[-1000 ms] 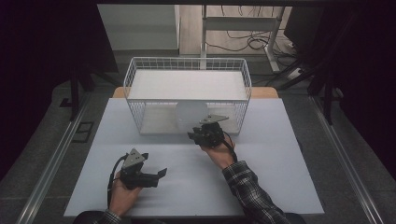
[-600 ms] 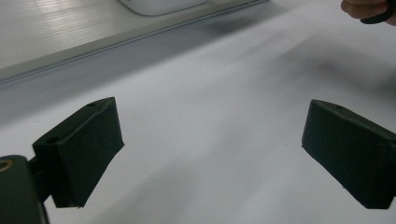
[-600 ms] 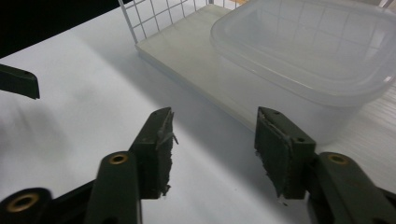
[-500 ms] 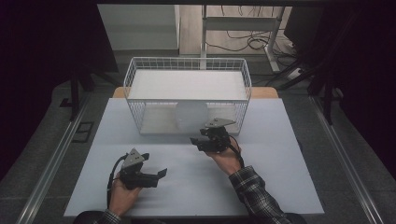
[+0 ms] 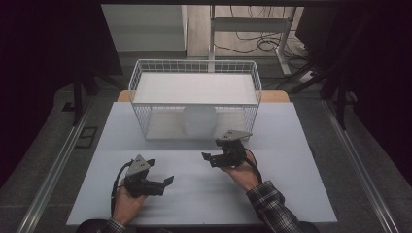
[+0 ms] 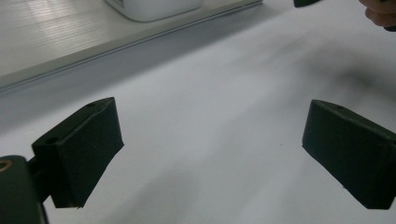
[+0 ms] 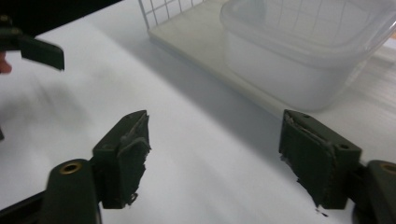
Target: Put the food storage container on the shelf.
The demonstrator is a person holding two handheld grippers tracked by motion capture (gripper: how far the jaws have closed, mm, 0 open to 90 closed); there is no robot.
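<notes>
A translucent white lidded container (image 7: 308, 51) sits inside the wire basket (image 5: 145, 104).

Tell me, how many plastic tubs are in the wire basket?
1. A clear plastic tub with a lid sits on the lower shelf of the white wire basket, at its open front. I can't tell if anything is hidden behind it.

Dim room, dark surroundings; white table (image 5: 194, 194) brightly lit from above, soft shadows; gripper views slightly blurred.
</notes>
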